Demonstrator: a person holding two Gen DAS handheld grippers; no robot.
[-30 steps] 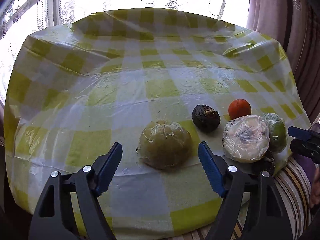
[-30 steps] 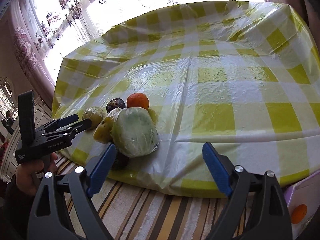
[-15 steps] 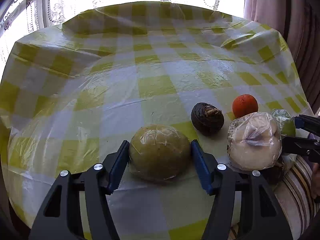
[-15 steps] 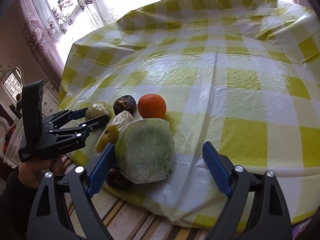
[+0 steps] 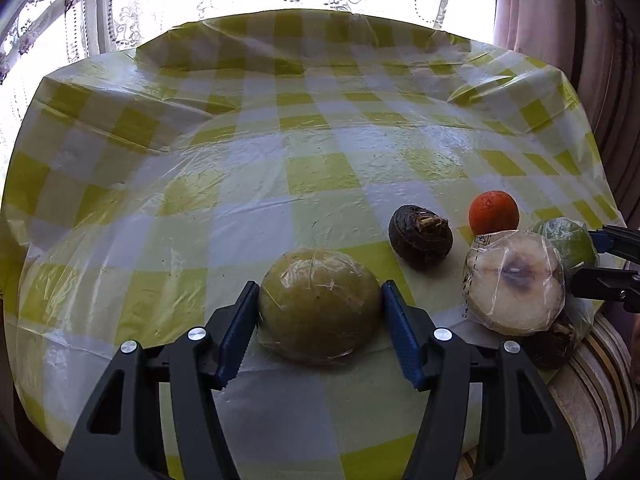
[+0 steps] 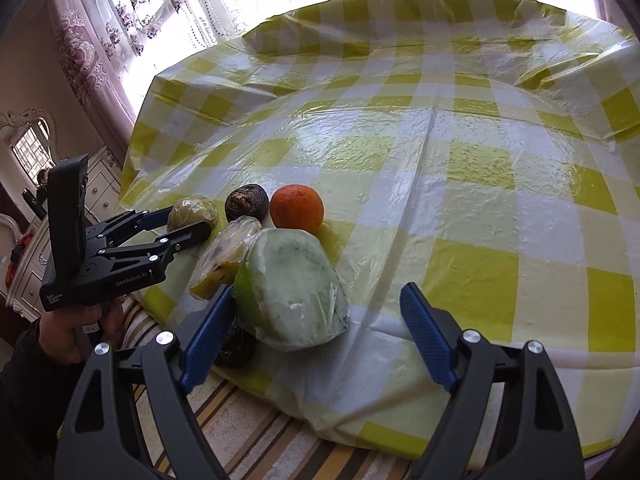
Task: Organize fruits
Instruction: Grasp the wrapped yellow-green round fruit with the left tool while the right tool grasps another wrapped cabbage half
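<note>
Fingers of the left gripper, blue-padded, sit on both flanks of the round olive-green fruit wrapped in clear film, pads at or just off the wrap; whether they press yet, cannot tell. Fruit rests on the yellow-and-white checked tablecloth under clear plastic, near the front edge. To its right: dark brown wrinkled round fruit, small orange citrus, pale cut fruit half in cling film, green wrapped fruit behind it, another dark fruit at the table edge. Right gripper tips poke in at far right. To do it well, I'd judge: close slowly, pads at the widest girth, since film is slippery and the dome shape can squirt forward; lift straight up before moving.

Right wrist view: right gripper spread wide, holding nothing; its left finger touches or nearly touches the big pale-green wrapped fruit, right finger well clear. Yellowish wrapped cut piece lies beside it. Left gripper brackets the olive fruit, hand on the handle. Keep the right one off the pile until the left lift clears; a nudge could roll the edge fruits off.
</note>
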